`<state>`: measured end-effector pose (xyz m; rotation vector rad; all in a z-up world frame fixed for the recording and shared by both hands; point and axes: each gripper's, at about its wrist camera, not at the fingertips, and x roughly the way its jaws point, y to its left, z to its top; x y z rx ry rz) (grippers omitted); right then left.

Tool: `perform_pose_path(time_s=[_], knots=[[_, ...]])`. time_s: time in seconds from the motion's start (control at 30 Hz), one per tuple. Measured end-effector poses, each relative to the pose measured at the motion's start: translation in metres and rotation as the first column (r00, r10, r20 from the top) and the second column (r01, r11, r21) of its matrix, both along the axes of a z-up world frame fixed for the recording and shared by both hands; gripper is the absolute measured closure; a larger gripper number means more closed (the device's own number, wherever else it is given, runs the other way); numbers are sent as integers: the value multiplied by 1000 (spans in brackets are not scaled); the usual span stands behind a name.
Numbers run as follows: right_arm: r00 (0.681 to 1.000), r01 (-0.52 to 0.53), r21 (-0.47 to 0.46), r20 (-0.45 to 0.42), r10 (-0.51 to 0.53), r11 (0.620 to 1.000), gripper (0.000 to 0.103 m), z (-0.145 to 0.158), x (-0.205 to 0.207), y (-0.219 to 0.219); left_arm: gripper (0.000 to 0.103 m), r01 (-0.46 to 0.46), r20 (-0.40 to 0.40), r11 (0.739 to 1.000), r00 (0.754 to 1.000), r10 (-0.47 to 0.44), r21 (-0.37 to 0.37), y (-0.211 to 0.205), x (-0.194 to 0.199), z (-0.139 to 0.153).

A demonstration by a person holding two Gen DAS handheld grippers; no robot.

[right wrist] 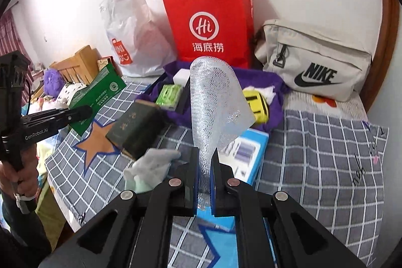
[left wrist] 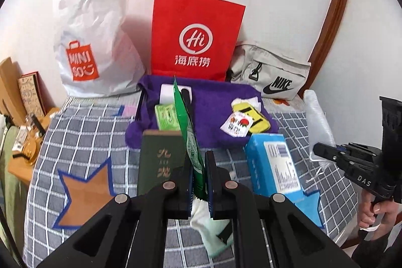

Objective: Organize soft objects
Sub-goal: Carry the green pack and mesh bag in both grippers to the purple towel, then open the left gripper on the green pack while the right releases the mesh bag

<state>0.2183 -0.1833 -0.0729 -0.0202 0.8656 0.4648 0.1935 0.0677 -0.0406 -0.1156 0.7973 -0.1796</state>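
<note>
The green foil packet point(left wrist: 187, 132) stands edge-on and upright, pinched at its bottom end, above the checked bedspread. The clear bubble-wrap sheet point(right wrist: 216, 102) rises from its gripped lower end too, top curling over. A pale white-and-mint sock point(left wrist: 208, 225) lies crumpled on the bedspread. Further back, the purple fleece cloth point(left wrist: 213, 102) lies spread flat with small items on it.
</note>
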Motion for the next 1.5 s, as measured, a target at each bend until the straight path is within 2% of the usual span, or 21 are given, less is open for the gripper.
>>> perform_pose_path(time_s=[0.33,0.67,0.93,1.1,1.27,1.5], knots=[[1000,2,-11,2,-2,1000,96,-1,51,10,94,16,12,1000,1000,-16,5,-4,47,3],[999,32,-14,-1,-32,999,96,-9,108,7,94,11,-17,1000,1000,-11,-12,-2,100,-15],[998,58,-10,-27,-59,998,96,-33,161,9,94,16,-70,999,997,-18,-31,-8,138,-41],[994,71,-35,-75,-74,997,96,-60,188,8,94,49,-103,996,993,-57,-78,-16,164,-56],[987,77,-40,-141,-82,996,96,-83,201,3,94,63,-142,991,987,-80,-120,-24,190,-75],[977,22,-42,-211,-30,999,94,-105,211,11,94,49,-210,988,974,-80,-148,-21,204,-97]])
